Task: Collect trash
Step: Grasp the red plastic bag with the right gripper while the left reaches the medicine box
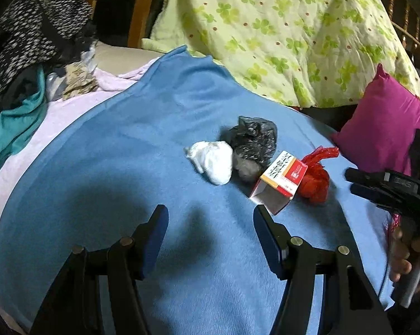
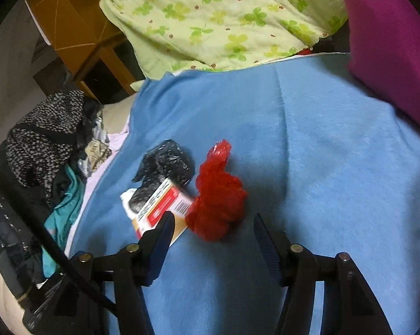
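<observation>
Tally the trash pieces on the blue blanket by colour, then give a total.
White: 1, crumpled wad
Black: 1, crumpled bag
Red: 1, crumpled bag
Red-and-white: 1, small carton
Total: 4

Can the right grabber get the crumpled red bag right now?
Probably yes. The right gripper is open with the red bag just ahead between its fingers, on the blue blanket. Only the small box leans against it at one side.
</observation>
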A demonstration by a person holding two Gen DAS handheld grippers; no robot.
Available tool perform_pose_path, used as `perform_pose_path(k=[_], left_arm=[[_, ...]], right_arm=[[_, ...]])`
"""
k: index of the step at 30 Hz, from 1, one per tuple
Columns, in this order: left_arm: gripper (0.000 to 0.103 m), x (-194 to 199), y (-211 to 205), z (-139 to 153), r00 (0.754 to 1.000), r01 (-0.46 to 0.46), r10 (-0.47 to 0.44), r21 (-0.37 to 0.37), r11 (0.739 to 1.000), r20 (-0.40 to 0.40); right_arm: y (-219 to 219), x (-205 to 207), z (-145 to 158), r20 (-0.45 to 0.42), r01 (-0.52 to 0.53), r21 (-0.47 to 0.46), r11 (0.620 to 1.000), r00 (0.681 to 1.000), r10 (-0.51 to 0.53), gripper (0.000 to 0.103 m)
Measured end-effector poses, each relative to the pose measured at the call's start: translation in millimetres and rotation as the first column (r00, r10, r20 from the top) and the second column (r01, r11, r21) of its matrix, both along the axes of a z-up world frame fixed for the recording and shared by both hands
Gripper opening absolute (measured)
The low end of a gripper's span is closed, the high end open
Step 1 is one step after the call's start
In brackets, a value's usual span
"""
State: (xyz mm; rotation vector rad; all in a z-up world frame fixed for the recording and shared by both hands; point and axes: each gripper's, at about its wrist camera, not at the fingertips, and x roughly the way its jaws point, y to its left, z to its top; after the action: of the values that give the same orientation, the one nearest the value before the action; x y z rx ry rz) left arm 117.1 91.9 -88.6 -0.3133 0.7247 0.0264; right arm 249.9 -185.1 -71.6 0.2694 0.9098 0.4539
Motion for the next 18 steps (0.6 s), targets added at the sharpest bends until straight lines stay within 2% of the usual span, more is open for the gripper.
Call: perform_pose_path(k=[3,5,8,11,15,18], left_arm=[[0.064,12,-8,-1,0.999,0.048,-0.048,0.002,0.999,0.004],[0.064,19,-13,-3,0.998,0.066,-0.066,0.009,0.998,-0.002],[0.064,29,-20,-5,0.991,0.131,-0.131,-0.052,0.99,0.002],[0.064,36,-23,-8,0.986,0.166,-0.166,-0.107,0.98,0.007],[0.064,43,-28,-10,0.98,0.2,-0.2,-0.15,0.968,0.015],[0.064,49,-34,-11,0.972,0.234,-0.233,-0.181,0.955,0.027]], right_arm=[[8,15,-12,-0.03,-0.002,0.0,1.0,1.0,0.002,0.051],[11,26,-20,-0.061,0.003,0.011,1.0,0.998,-0.002,0.05],[16,38,-33,-0.104,0.004,-0.009,1.0,0.995,-0.005,0.05],[19,46,-43,-0.146,-0.022,0.05,0.999,0.989,0.029,0.05],[19,47,-44,-0.13,-0.042,0.08,0.996,0.99,0.052,0.043],[11,44,-38,-0.119,-0.019,0.105,0.994,0.992,0.031,0.042]])
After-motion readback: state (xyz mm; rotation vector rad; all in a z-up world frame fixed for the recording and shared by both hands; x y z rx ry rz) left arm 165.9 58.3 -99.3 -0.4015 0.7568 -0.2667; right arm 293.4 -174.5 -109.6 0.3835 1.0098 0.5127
